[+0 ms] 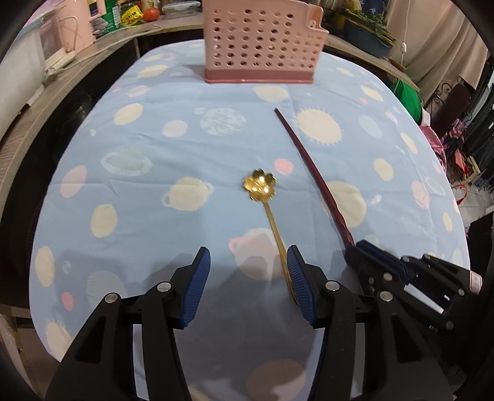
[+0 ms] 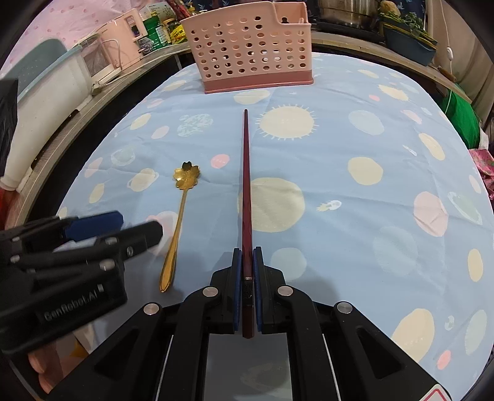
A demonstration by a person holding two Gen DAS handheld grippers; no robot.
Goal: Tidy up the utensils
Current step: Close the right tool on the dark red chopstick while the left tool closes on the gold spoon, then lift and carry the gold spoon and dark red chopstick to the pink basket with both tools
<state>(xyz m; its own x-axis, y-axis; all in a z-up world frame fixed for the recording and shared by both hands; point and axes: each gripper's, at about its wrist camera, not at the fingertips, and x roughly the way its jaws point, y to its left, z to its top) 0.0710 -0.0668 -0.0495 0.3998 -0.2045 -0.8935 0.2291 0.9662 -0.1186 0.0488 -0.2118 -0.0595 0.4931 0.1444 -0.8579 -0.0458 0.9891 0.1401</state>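
Observation:
A gold spoon (image 1: 259,185) (image 2: 185,177) with a flower-shaped bowl lies flat on the blue planet-print tablecloth (image 1: 148,145). My left gripper (image 1: 248,257) (image 2: 140,225) hovers open over the spoon's handle end, and the handle runs along the inner side of its right finger (image 1: 298,277). Nothing is pinched between its pads. My right gripper (image 2: 247,257) (image 1: 364,250) is shut on the near end of dark red chopsticks (image 2: 246,185) (image 1: 308,163), which point away towards a pink perforated utensil basket (image 1: 262,40) (image 2: 250,52) at the far edge.
A curved counter behind the table carries a pink appliance (image 2: 123,43), packets and jars (image 1: 129,14). The basket's small right compartment (image 2: 290,18) shows utensil tops. Green fabric (image 2: 460,117) and clutter lie off the table's right side. A person's fingers (image 2: 37,364) hold the left gripper.

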